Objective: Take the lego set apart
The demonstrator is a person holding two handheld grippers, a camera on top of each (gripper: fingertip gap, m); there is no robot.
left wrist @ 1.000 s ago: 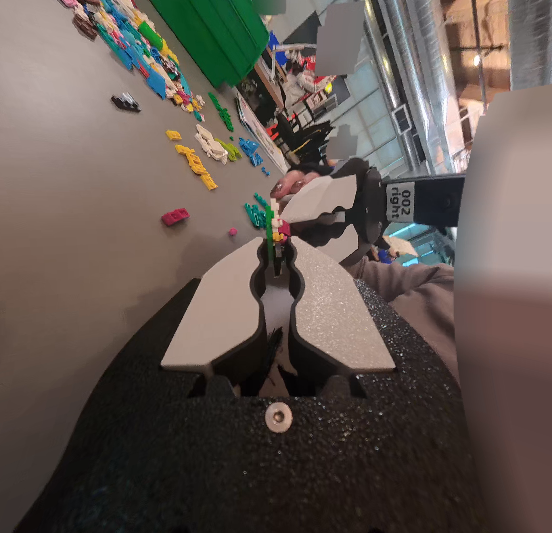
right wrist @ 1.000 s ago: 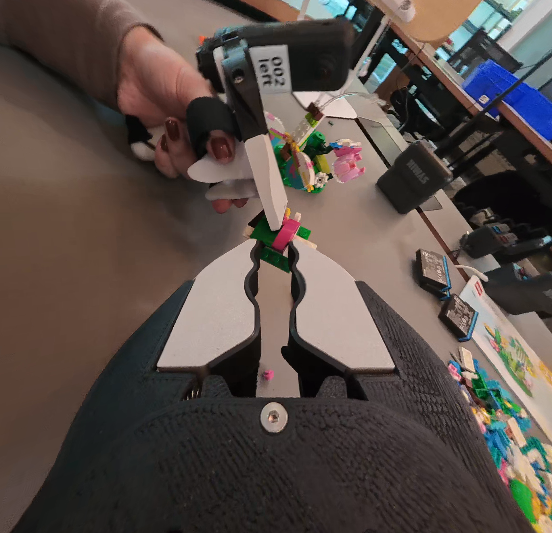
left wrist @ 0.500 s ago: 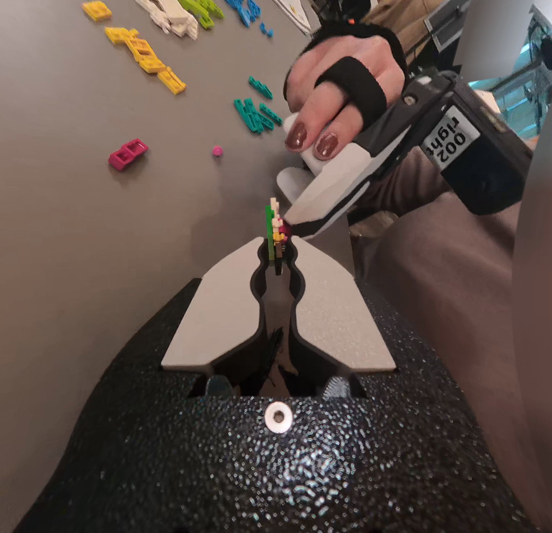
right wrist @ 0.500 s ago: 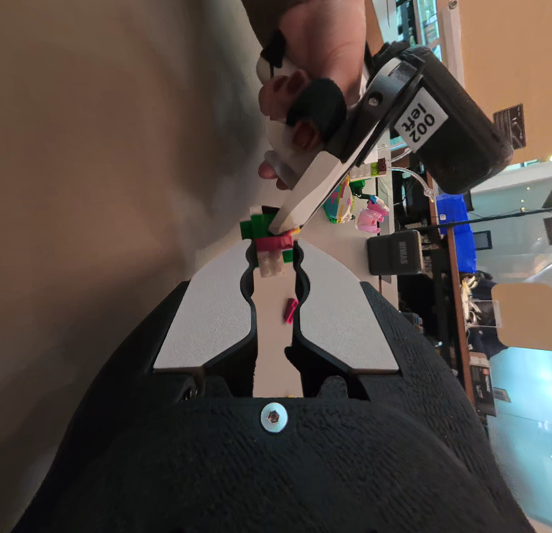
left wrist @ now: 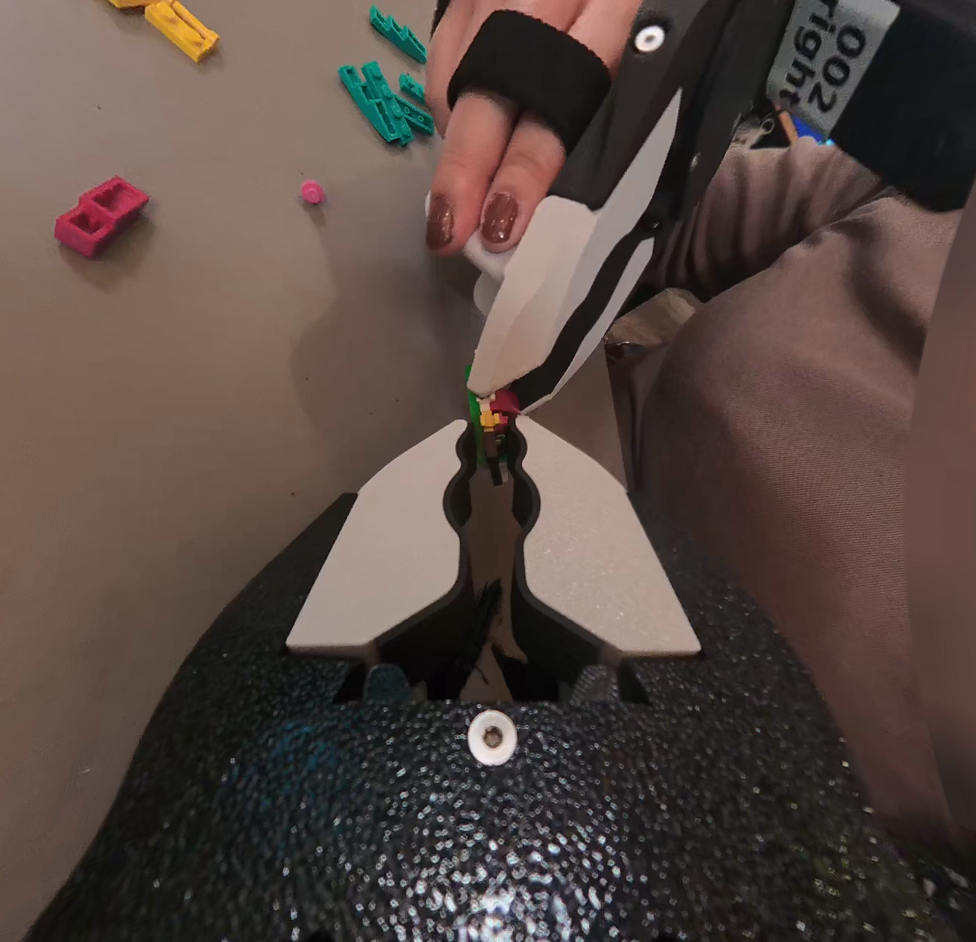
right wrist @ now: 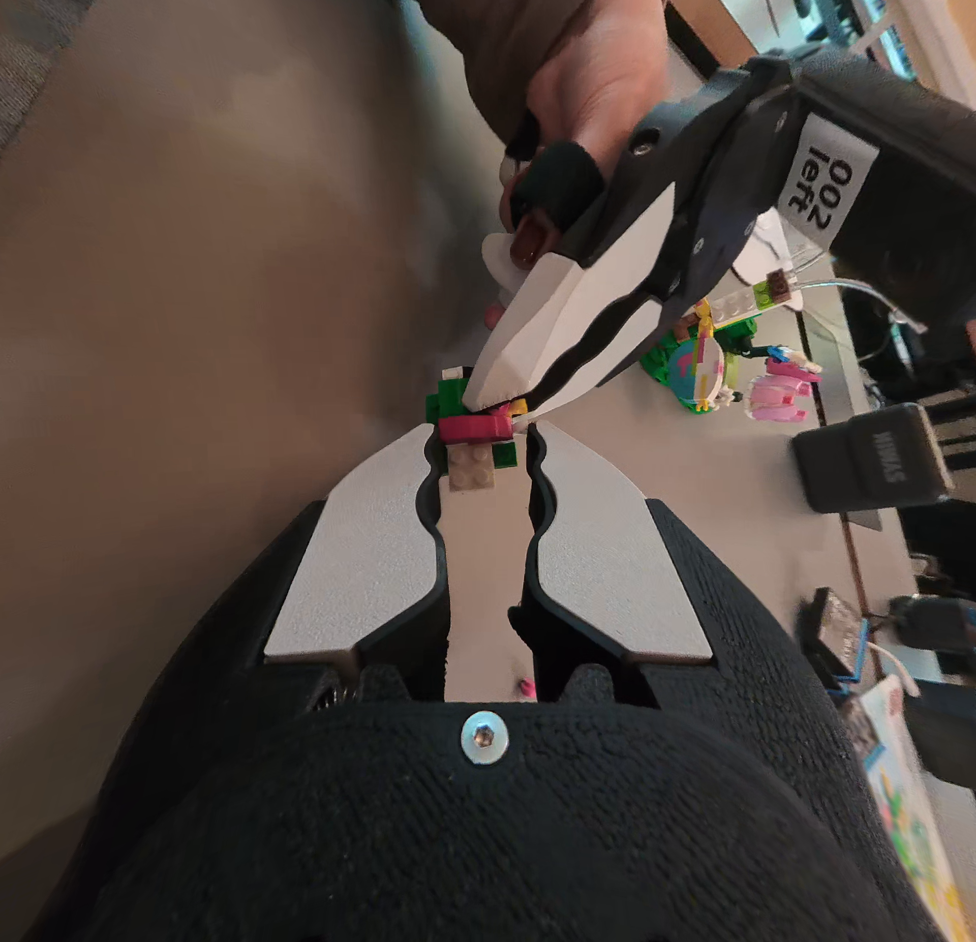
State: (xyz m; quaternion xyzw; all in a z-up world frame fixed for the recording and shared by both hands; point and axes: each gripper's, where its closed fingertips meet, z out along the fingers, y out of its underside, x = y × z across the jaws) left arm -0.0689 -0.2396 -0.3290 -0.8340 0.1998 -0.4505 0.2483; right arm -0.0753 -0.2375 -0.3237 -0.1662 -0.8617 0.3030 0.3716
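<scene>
A small lego cluster point(left wrist: 490, 424) of green, magenta, yellow and tan pieces hangs above the grey table point(left wrist: 185, 335), held from two sides. My left gripper point(left wrist: 491, 433) is shut on its green plate edge. My right gripper point(left wrist: 495, 391) comes in from the upper right and meets the cluster at its magenta end. In the right wrist view the right gripper point(right wrist: 480, 436) is shut on the magenta piece point(right wrist: 472, 426) and tan plate point(right wrist: 471, 467). The left gripper point(right wrist: 501, 404) bites the cluster's far side from the upper right. The cluster's middle is hidden by fingertips.
Loose pieces lie on the table: a magenta brick point(left wrist: 100, 222), a pink stud point(left wrist: 312, 193), teal pieces point(left wrist: 385, 103), yellow pieces point(left wrist: 169, 13). A flower build point(right wrist: 697, 367), a black box point(right wrist: 871, 457), batteries point(right wrist: 834, 642) and a booklet point(right wrist: 908, 790) sit at the right. A sleeve point(left wrist: 766, 441) is close.
Both grippers have swung round together with the cluster still held between them. The right gripper now stands steeper and nearer in the left wrist view. The tan plate now shows.
</scene>
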